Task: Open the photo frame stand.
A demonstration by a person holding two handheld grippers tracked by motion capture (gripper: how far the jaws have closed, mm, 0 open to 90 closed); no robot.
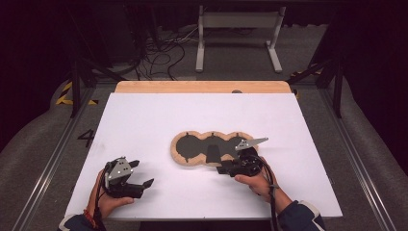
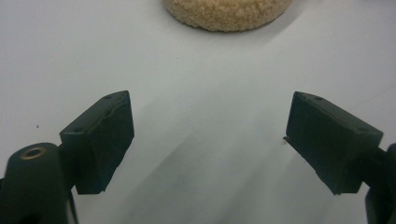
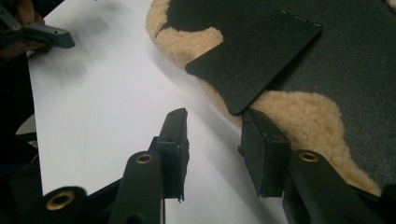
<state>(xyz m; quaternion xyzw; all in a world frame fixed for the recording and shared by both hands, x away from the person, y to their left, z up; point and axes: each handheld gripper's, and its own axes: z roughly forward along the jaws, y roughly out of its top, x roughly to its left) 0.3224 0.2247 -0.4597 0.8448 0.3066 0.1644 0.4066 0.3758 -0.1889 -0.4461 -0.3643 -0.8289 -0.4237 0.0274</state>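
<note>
White table (image 1: pixel 144 125): fleece-edged mat (image 1: pixel 192 159) bears, seemingly, one black flap (image 1: pixel 212 153)

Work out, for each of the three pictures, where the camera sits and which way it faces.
High view: above the person's side, facing forward and down on the white table; both forearms, left hand-held gripper, right hand-held gripper.
Left gripper view: on the left hand-held gripper, facing along its wide-open jaws toward the fleece-edged black mat.
Right gripper view: on the right hand-held gripper, jaws apart at the mat's black flap.
Shared: all three show the mat.
</note>
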